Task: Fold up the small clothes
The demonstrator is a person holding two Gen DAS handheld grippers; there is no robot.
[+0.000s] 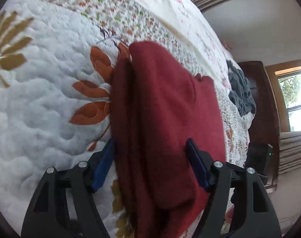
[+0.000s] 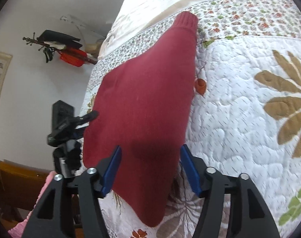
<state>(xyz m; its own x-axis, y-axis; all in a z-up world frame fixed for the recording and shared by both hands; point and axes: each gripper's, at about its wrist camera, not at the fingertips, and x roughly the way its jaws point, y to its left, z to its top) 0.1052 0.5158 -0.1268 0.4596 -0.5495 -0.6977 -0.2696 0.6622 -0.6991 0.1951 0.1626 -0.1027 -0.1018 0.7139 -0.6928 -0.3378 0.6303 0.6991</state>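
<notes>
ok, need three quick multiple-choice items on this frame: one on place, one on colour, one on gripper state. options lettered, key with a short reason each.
1. Where does the red garment lie?
A. on the quilted bedspread
B. on a wooden floor
C. in a basket

2. What colour are the gripper pads?
A. yellow
B. blue
C. white

3. How do the left gripper and the right gripper stand?
A. both shut on a grey towel
B. left open, right out of view
C. both open, fingers to either side of the garment

Key:
1 A, the white flowered quilt shows all around the garment in both views.
2 B, blue pads line the black fingers in each wrist view.
3 C, in each view the pads stand wide apart with red fabric spanning the gap between them.
</notes>
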